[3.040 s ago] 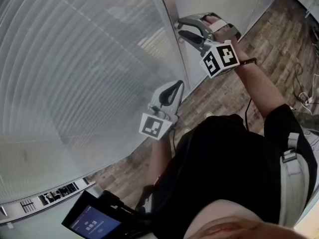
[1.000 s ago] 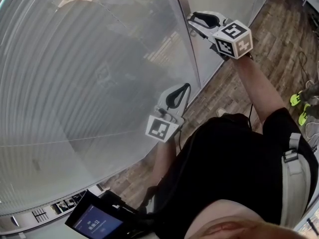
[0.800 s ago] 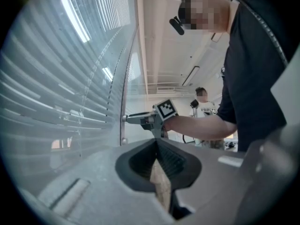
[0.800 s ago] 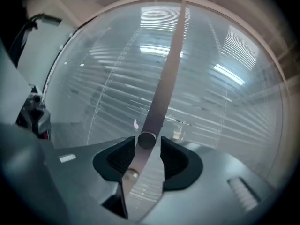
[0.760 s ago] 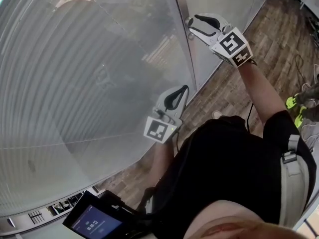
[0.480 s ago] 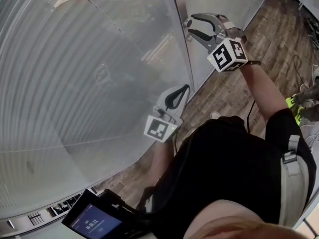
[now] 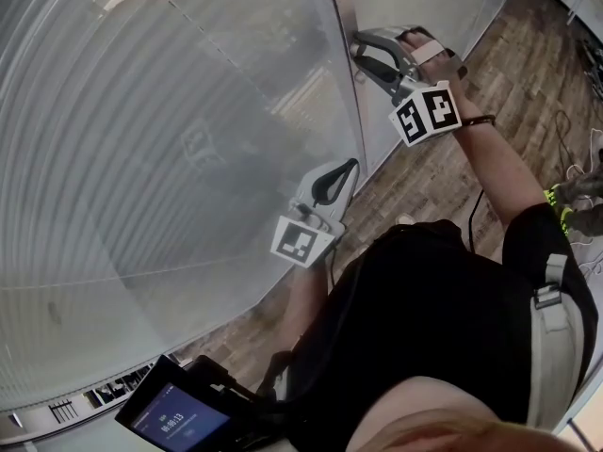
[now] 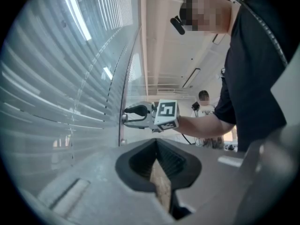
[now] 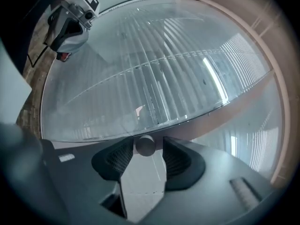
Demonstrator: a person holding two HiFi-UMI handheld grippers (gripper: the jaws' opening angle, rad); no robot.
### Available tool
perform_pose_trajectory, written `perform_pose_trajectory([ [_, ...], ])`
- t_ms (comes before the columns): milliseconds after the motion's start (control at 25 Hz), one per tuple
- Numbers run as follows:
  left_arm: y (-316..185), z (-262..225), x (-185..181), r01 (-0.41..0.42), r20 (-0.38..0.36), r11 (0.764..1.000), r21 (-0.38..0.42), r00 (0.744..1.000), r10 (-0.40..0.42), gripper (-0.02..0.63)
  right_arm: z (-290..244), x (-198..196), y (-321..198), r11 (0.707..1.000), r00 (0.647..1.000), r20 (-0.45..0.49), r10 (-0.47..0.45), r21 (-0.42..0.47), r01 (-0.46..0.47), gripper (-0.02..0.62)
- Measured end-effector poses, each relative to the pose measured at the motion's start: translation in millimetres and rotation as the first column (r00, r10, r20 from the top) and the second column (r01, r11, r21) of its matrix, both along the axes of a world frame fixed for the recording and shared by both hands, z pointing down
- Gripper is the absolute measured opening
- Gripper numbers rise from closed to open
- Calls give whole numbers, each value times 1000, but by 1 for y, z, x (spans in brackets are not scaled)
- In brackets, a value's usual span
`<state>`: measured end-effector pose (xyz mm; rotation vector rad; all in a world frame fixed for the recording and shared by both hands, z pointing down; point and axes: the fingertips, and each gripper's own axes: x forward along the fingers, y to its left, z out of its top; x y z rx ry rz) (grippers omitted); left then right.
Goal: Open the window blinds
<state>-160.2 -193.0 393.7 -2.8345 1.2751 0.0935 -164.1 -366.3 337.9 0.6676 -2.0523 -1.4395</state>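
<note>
Right gripper view: right tool (image 9: 146, 159), jaws just opened, straddles knob (image 9: 145, 146); blinds (image 9: 154, 74) seem barely tilted (more turning likely); left tool (image 8: 158, 149) clenched, empty.

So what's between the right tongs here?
A small round grey knob sits between the right tongs, which have just been opening and do not press it; seen in the right gripper view.

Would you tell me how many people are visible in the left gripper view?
2. A person in a black shirt fills the right side, arm stretched toward the blinds; a second person stands in the background beyond that arm. Others may be hidden.
</note>
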Motion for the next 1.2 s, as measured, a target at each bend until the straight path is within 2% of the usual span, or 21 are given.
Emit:
perform_pose_trajectory([
  [40, -1, -1, -1, 5, -2, 1000, 2, 1000, -5, 3, 1, -1, 1, 1000, 1000, -4, -2, 5, 2, 182],
  [80, -1, -2, -3, 10, -4, 1000, 5, 1000, -10, 3, 1, -1, 1, 1000, 1000, -8, -3, 11, 3, 128],
  [480, -6, -6, -4, 24, -10, 1000, 19, 1000, -24, 3, 1, -2, 2, 1000, 1000, 4, -9, -2, 9, 127],
  [640, -6, -4, -3, 21, -9, 1000, 16, 1000, -21, 3, -2, -3, 0, 994, 996, 91, -3, -108, 13, 127],
  [760, -6, 1, -1, 17, -4, 1000, 5, 1000, -17, 3, -5, -1, -2, 976, 981, 190, 24, -217, 18, 126],
  [880, -5, 4, -2, 17, -3, 1000, -6, 1000, -17, 3, -7, 0, -4, 945, 954, 292, 63, -324, 37, 126],
  [960, -4, 5, -3, 18, -2, 1000, -10, 1000, -18, 3, -7, 1, -7, 913, 925, 368, 95, -404, 67, 126],
  [1200, -3, 5, -5, 15, -2, 1000, -5, 1000, -15, 3, -7, 3, -12, 769, 827, 524, 206, -609, 194, 126],
])
